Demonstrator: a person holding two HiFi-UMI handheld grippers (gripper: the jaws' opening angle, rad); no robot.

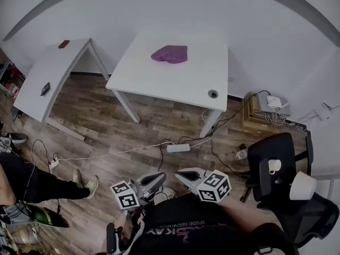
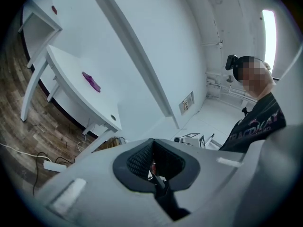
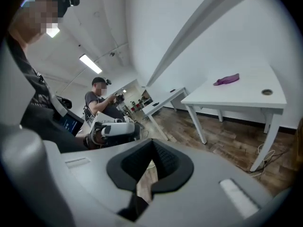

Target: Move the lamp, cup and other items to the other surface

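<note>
Both grippers are held low in front of me, over the wood floor and apart from every task object. My left gripper (image 1: 157, 179) (image 2: 152, 141) is shut with nothing in it. My right gripper (image 1: 183, 175) (image 3: 152, 142) is shut and empty too. A white cup (image 1: 274, 166) and a white lamp (image 1: 303, 186) rest on the black office chair (image 1: 276, 147) at my right. A purple cloth (image 1: 169, 53) (image 2: 91, 81) (image 3: 227, 79) lies on the middle white table (image 1: 159, 78). The left white table (image 1: 32, 94) carries a small red item (image 1: 64, 44) and a black one (image 1: 45, 88).
A power strip (image 1: 178, 148) and loose cables cross the floor between me and the middle table. A wooden box (image 1: 258, 110) with devices stands by the wall at right. A person's legs (image 1: 32, 185) are at the left; another person (image 3: 102, 100) sits farther off.
</note>
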